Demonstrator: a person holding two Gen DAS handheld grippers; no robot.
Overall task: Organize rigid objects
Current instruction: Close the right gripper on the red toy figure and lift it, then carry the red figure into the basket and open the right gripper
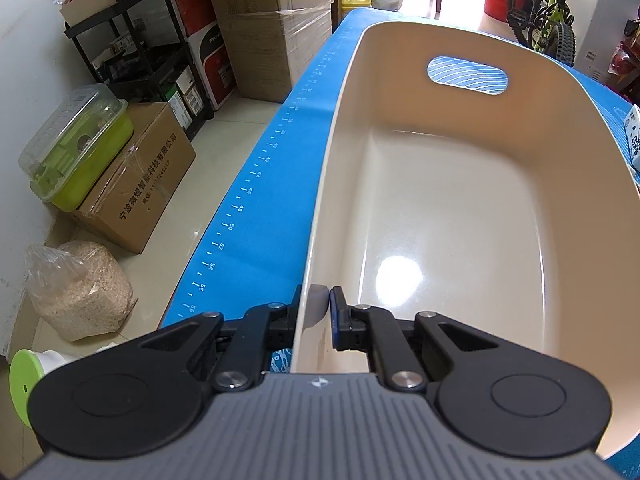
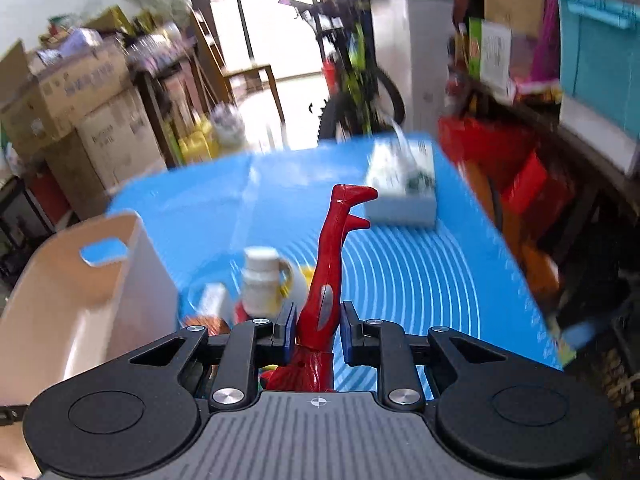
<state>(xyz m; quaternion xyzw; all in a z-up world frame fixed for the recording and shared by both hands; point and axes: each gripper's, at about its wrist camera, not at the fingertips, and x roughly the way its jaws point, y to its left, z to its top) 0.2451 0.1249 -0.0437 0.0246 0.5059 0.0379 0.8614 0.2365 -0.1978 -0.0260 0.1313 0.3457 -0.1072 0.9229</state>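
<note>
A cream plastic bin [image 1: 440, 208] stands on the blue mat [image 1: 280, 168], nothing in it. My left gripper [image 1: 316, 312] is shut on the bin's near left wall, one finger outside and one inside. The bin also shows at the left of the right wrist view [image 2: 92, 280]. My right gripper [image 2: 318, 326] is shut on a red toy figure [image 2: 332, 264], legs pointing up, held above the blue mat [image 2: 420, 280]. Below it lie a white bottle [image 2: 262, 276] and other small objects, blurred.
A white box [image 2: 404, 188] sits at the mat's far end. A milk carton [image 1: 634, 136] stands right of the bin. Cardboard boxes [image 1: 136, 184], a black shelf [image 1: 132, 40], a green container [image 1: 76, 148] and a bicycle [image 1: 548, 12] surround the table.
</note>
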